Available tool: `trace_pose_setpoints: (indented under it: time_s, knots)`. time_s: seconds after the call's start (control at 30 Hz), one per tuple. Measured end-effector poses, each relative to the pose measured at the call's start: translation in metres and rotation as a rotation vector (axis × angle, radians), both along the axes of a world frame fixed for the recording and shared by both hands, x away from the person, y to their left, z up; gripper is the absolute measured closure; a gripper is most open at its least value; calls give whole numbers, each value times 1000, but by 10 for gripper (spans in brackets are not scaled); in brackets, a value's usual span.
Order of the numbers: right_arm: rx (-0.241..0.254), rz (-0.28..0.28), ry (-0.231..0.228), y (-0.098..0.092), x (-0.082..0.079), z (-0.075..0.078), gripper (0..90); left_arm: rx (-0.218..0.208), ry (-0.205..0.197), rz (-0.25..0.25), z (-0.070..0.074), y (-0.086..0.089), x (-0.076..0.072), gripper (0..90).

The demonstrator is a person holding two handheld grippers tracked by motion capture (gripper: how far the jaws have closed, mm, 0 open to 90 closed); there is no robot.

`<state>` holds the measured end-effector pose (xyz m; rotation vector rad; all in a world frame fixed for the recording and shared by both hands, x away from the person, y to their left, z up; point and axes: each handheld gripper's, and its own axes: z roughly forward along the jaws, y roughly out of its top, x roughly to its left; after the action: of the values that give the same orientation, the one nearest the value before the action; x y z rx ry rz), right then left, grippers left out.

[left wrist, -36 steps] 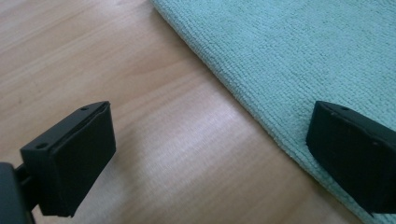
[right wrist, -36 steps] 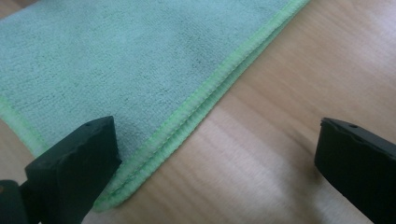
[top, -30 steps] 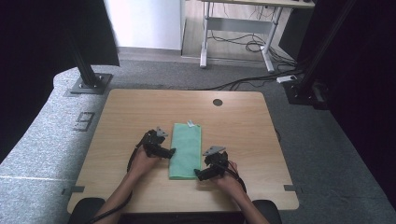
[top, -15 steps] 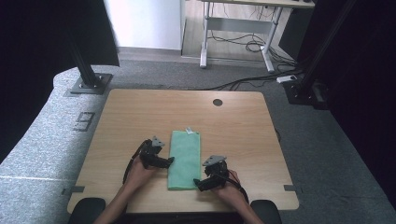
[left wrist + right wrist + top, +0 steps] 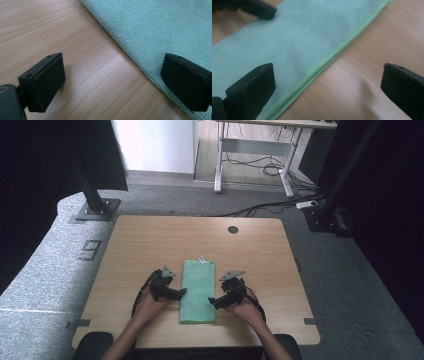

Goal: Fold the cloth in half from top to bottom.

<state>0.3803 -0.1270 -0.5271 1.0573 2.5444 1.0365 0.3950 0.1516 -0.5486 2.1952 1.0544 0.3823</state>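
High view: I see green cloth (image 5: 198, 291) folded in long strip at table (image 5: 150, 240) centre, toward 6 o'clock. Left gripper (image 5: 181, 292) at its 9 o'clock edge, right gripper (image 5: 212, 301) at 3 o'clock edge. Since half second ago both slid slightly forward; cloth unmoved.

Left gripper view: jaws spread wide, straddling cloth (image 5: 160, 32) edge, gripping nothing.

Right gripper view: jaws apart over hemmed edge of cloth (image 5: 294, 42); other gripper's jaw tip at 11 o'clock.
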Motion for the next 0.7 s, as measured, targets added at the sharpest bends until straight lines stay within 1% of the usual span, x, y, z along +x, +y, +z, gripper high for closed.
trace_pose_setpoints:
  time_s: [0.07, 0.13, 0.23, 0.3, 0.37, 0.6, 0.7]
  knots:
    - [3, -9, -12, 1, 9, 2, 4, 0, 0, 0, 0, 0, 0, 56]
    - [1, -23, -20, 2, 18, 5, 40, 1, 0, -2, 0, 0, 0, 55]
    - [8, -43, -31, 3, 30, 8, 123, 3, 1, -2, 0, 0, 0, 56]
    - [1, -53, -39, 4, 40, 11, 153, 1, 0, 1, 0, 0, 0, 56]
    - [-18, -42, -41, 6, 48, 13, 209, 0, 0, 3, 0, 0, 0, 56]
    - [-36, -42, -38, 16, 75, 17, 323, 1, 0, 1, 0, 0, 0, 56]
    - [-57, -45, -37, 22, 86, 18, 368, 1, 0, 2, 0, 0, 0, 56]
